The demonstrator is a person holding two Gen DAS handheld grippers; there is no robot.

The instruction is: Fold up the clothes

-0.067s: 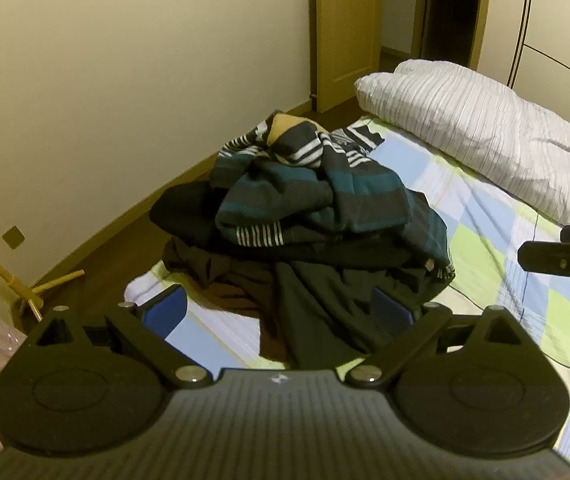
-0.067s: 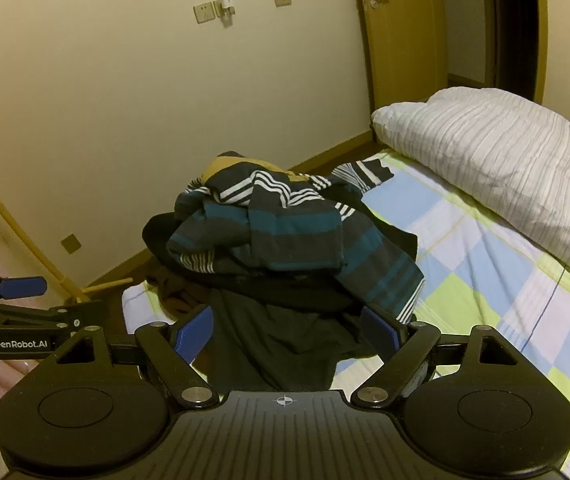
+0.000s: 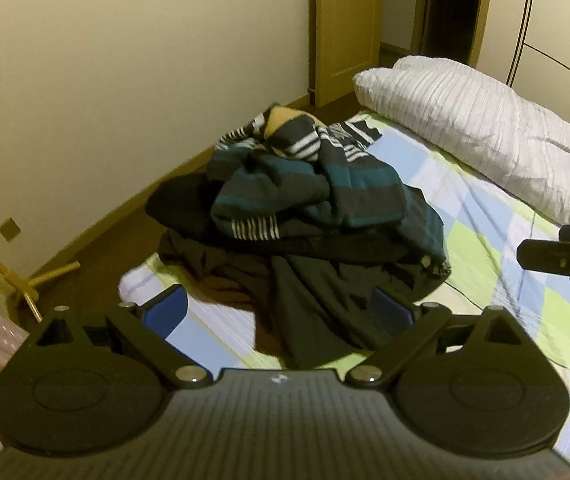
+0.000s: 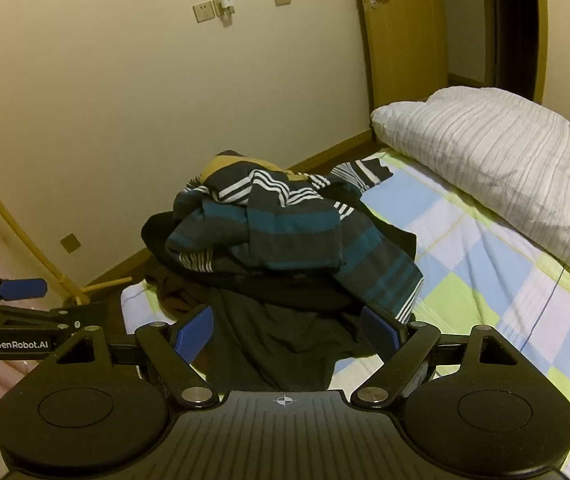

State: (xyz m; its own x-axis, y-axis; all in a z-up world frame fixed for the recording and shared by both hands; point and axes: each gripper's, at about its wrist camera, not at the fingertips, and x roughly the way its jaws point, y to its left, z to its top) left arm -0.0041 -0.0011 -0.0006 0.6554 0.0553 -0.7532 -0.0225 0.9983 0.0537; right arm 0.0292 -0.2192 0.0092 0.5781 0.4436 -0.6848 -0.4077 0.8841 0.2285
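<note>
Home bedroom — bed [image 4: 485,264]; pillow [image 4: 497,152]

Left wrist view: low over the bed [image 3: 497,280], facing the clothes pile [image 3: 309,208] near, at 12 o'clock. Right wrist view: alongside, facing likewise. Shared: pile [image 4: 285,232], pillow [image 4: 497,160], wall [image 4: 105,100], door [image 4: 397,28].

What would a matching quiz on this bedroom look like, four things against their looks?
Things:
1. striped shirt
2. pillow
3. bedsheet
4. door

Looks:
a. blue, green and white checks
b. plain wood brown
c. teal and grey bands, on top of the heap
d. white with fine lines

Pairs: 1-c, 2-d, 3-a, 4-b
</note>
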